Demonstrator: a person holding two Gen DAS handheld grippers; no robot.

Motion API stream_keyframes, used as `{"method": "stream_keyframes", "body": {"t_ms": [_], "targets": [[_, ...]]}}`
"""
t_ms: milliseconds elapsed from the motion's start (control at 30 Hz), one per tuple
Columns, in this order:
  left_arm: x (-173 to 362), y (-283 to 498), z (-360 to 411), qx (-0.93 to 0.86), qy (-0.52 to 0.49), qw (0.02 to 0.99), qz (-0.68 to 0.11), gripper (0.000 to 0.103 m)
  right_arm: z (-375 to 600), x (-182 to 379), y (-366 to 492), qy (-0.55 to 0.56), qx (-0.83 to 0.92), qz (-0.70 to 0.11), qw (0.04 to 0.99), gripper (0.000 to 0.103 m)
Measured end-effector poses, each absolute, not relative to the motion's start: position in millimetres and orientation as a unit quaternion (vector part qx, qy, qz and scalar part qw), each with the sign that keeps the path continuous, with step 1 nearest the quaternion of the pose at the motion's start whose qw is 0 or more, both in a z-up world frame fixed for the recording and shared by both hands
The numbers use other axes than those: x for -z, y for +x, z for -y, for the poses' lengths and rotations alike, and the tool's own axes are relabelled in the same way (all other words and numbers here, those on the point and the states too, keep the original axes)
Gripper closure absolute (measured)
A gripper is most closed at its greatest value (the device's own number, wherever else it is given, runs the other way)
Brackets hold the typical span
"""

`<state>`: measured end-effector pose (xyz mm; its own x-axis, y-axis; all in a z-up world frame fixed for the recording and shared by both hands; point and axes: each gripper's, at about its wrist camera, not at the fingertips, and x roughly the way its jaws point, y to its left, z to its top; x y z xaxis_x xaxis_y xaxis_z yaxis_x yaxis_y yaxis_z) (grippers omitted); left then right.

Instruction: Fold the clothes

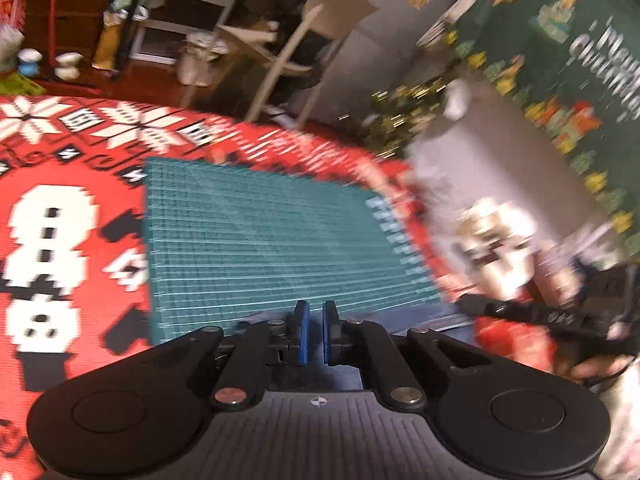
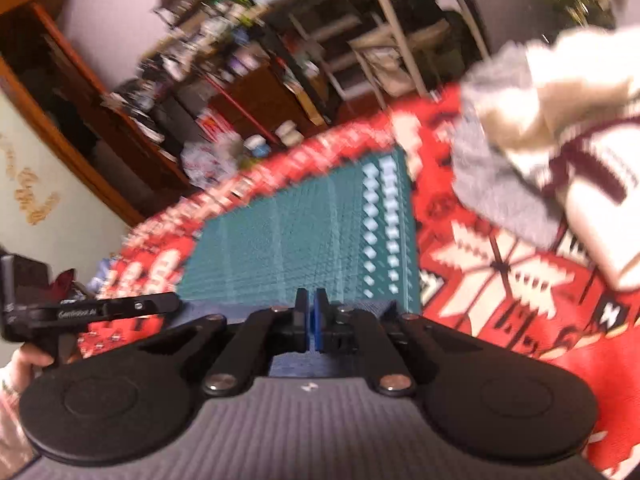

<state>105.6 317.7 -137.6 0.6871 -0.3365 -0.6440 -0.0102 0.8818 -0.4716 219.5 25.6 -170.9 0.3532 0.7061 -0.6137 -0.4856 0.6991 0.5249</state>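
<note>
— Looking along the left gripper (image 1: 315, 330), we are seeing its fingers closed over blue denim (image 1: 416, 316) at the near edge of the green mat (image 1: 264, 236).

— Through the right wrist, we are watching the right gripper (image 2: 311, 326) pinching that blue cloth too; a grey-and-cream garment pile (image 2: 560, 152) is sitting on the red table (image 2: 500, 280).

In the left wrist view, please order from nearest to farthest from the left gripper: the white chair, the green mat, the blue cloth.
1. Blue cloth, right at the left gripper, under the fingertips.
2. Green mat, just ahead on the red tablecloth.
3. White chair, beyond the table's far edge.
</note>
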Motion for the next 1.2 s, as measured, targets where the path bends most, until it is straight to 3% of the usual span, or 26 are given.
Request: {"method": "stream_keyframes", "body": {"t_ms": [267, 567, 767, 967, 1200], "targets": [[150.5, 87.7, -342.0, 0.106, -0.280, 0.881, -0.367, 0.100, -17.0, 187.3, 223.4, 0.128, -0.372, -0.428, 0.814, 0.103], [129.8, 53.5, -338.9, 0.076, -0.263, 0.894, -0.354, 0.096, 29.5, 169.3, 202.2, 0.141, -0.333, -0.419, 0.833, 0.103], [106.6, 52.6, -302.7, 0.134, -0.285, 0.888, -0.335, 0.096, 2.4, 152.5, 174.7, 0.148, -0.376, -0.426, 0.809, 0.102], [128.7, 69.9, -255.6, 0.142, -0.272, 0.880, -0.364, 0.096, -52.5, 153.3, 153.7, 0.119, -0.409, -0.430, 0.796, 0.101], [160.4, 58.5, -272.9, 0.123, -0.316, 0.868, -0.364, 0.100, -50.0, 180.1, 147.4, 0.090, -0.387, -0.414, 0.819, 0.103]]}}
